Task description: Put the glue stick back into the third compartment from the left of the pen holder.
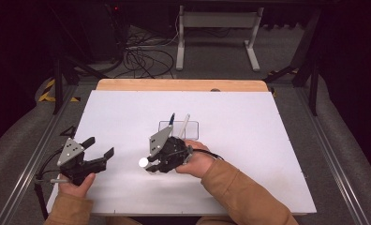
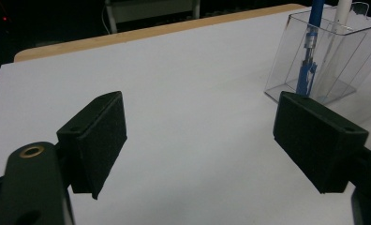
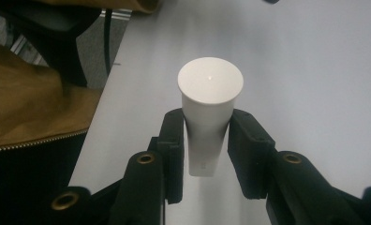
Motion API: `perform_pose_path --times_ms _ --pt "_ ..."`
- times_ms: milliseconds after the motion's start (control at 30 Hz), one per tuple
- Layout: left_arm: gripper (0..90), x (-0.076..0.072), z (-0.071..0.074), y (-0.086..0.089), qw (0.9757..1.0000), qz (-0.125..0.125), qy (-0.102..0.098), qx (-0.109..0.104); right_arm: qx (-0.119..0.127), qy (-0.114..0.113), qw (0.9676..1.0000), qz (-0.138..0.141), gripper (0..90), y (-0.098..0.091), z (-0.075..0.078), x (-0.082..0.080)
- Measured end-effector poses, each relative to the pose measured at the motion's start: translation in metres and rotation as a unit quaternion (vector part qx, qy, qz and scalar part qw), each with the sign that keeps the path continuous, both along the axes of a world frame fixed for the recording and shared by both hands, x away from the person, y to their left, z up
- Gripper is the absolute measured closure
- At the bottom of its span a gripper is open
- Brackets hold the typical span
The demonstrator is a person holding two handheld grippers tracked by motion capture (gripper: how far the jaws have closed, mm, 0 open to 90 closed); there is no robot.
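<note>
Right gripper view: right claw clamped on white tapered stick, wide end away from claw, over white bench. Left claw wide apart, empty; clear box with blue pen ahead, to its right.

- Left hand-held gripper: its two black jaws rise from the lower edge and stand wide apart, one at 8 o'clock, the other at 4 o'clock, with nothing but bare surface between the pads.
- Worktop: a white sheet covers it; a strip of pale wood runs along its far edge from 10 o'clock towards 1 o'clock.
- Clear plastic holder: a transparent box standing on the white sheet at 2 o'clock, just beyond the 4 o'clock jaw and apart from it.
- Blue pen: upright inside the holder, its top cut by the frame edge.
- White pen: beside the blue pen in the same holder, leaning slightly.
- Background: dark floor beyond the worktop at 11 o'clock, with the foot of a pale frame.
</note>
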State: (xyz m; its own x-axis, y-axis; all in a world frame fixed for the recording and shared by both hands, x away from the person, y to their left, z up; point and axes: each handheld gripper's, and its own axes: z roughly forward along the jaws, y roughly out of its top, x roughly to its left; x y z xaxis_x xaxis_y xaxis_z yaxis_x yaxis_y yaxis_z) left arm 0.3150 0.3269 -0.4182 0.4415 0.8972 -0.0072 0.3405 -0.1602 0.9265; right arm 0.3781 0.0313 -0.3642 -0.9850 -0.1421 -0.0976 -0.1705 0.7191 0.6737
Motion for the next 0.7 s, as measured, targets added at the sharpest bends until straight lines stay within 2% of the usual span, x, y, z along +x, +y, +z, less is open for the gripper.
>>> perform_pose_path --times_ms 67,367,533,700 --pt "18.4 0.000 0.000 0.000 1.0000 0.000 0.000 0.000 0.013 -0.001 0.9999 -0.007 68.0 -0.005 0.004 0.001" --pt "18.4 0.000 0.000 -0.001 1.0000 -0.001 0.000 0.000 0.042 0.001 0.9976 -0.055 67.9 -0.029 0.017 0.007" --pt "18.4 0.001 -0.001 -0.001 1.0000 -0.001 -0.001 0.002 0.058 0.006 0.9943 -0.089 67.9 -0.043 0.022 0.010" --pt "18.4 0.001 -0.001 -0.001 1.0000 -0.002 -0.001 0.003 0.076 0.013 0.9890 -0.126 67.8 -0.057 0.026 0.013"
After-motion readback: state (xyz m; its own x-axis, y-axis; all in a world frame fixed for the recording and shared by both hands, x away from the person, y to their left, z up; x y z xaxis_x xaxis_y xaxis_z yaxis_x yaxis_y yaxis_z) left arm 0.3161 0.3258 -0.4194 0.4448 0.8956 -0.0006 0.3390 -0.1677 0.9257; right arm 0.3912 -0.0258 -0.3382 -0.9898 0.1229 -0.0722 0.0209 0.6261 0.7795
